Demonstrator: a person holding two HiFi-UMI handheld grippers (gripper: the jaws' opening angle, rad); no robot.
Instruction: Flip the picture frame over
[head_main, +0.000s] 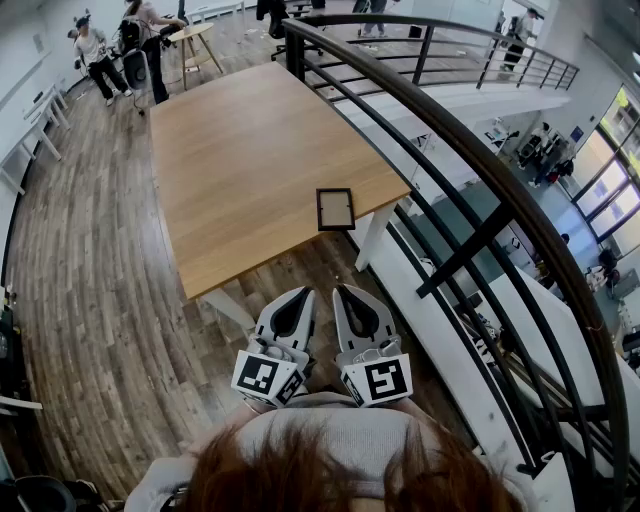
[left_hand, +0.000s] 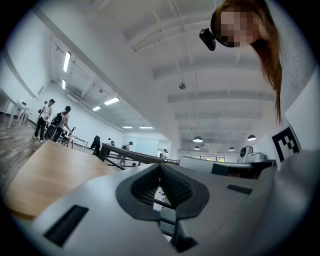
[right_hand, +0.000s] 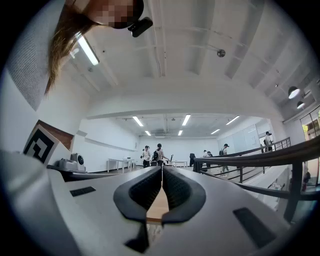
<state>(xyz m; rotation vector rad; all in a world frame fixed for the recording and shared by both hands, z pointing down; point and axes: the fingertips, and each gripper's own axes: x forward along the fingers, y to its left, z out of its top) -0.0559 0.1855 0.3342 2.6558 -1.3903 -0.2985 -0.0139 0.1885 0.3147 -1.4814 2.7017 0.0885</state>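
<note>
left hand-held gripper (head_main: 302, 293) and right hand-held gripper (head_main: 344, 291) closed, empty; a careless nudge could push the frame (head_main: 335, 209) off your table (head_main: 240, 160).

The left gripper (head_main: 304, 294) and right gripper (head_main: 341, 292) are pale grey, teardrop-shaped shells with black ribbed pads (right_hand: 177, 191) lining their inner edges. Behind each claw sits a white cube (head_main: 268, 377) printed with black square markers; behind those, a grey knit top (head_main: 330, 428)
</note>
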